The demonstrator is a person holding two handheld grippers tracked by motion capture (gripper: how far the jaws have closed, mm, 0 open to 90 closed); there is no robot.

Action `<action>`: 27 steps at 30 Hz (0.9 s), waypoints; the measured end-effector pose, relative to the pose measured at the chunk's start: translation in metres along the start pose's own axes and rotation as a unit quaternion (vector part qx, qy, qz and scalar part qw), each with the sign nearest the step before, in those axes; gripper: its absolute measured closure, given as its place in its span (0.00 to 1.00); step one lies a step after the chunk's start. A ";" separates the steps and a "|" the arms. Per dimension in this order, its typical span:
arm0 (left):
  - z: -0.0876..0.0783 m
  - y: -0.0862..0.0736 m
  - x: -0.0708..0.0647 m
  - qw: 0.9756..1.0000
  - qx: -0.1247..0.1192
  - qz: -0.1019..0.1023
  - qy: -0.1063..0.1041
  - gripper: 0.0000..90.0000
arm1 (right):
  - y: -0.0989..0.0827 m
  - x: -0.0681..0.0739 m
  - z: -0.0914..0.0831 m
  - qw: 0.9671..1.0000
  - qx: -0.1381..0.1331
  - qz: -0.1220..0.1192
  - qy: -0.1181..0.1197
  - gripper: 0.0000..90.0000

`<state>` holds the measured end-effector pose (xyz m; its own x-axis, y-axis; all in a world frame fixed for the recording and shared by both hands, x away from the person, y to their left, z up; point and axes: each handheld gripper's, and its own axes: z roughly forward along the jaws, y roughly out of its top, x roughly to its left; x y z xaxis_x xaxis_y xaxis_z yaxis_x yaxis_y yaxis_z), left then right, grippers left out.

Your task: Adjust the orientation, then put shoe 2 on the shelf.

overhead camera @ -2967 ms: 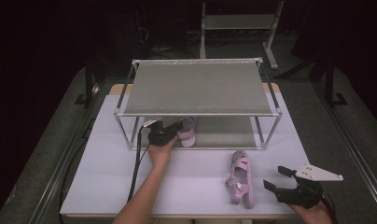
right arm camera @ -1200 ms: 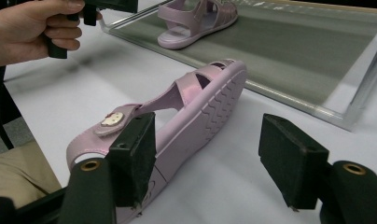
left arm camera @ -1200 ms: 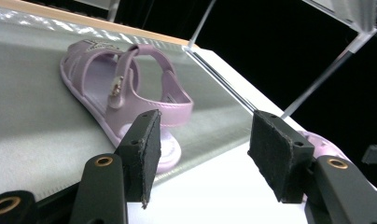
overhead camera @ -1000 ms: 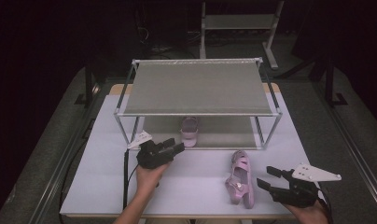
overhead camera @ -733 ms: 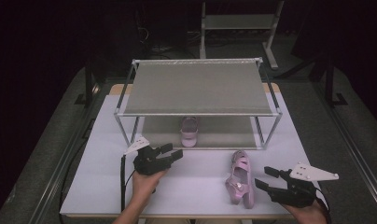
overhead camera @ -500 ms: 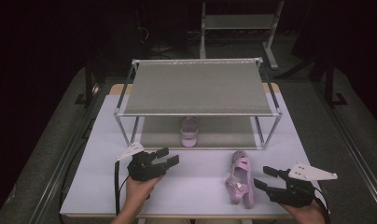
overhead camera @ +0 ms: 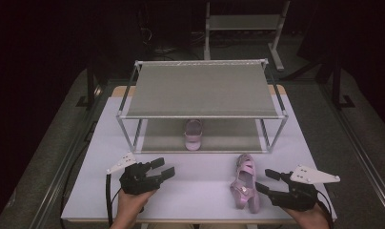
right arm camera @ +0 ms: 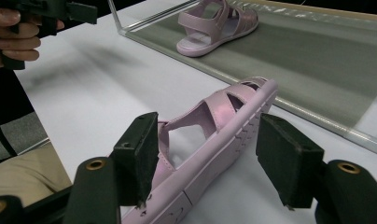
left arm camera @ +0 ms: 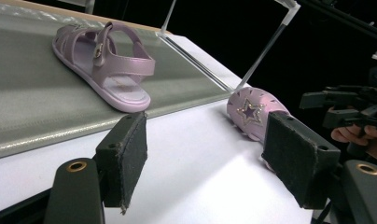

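Pink strappy plastic sandal (overhead camera: pixel 245 183) near the desk's front edge, between the spread, unclamped right gripper's (overhead camera: pixel 266 181) jaws: probably light and flexible; grip across its sole edges.

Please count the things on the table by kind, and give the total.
Pink sandals: 2 (one on the rack's lower shelf, one on the table)
Rack: 1
Grippers: 2 (left, right)
Total: 5
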<state>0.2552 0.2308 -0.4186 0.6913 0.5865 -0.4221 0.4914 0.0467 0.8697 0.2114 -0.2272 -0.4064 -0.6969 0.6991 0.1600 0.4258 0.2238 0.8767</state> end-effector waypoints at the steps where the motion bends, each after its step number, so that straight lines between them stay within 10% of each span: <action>1: -0.002 -0.001 0.000 1.000 -0.002 -0.001 -0.002 0.33 | 0.001 0.000 0.000 1.000 -0.001 -0.001 0.000 0.43; 14: -0.006 -0.003 0.001 1.000 -0.009 0.001 -0.002 0.32 | 0.006 0.005 0.009 1.000 0.001 -0.012 0.003 0.45; 27: -0.005 -0.004 -0.003 1.000 -0.010 0.007 -0.007 0.32 | 0.006 0.013 0.018 0.999 0.032 -0.034 0.001 0.77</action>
<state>0.2489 0.2329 -0.4199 0.7054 0.5766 -0.4122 0.4700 0.0549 0.8810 0.2155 -0.2046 -0.4075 -0.7272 0.6789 0.1018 0.4125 0.3136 0.8553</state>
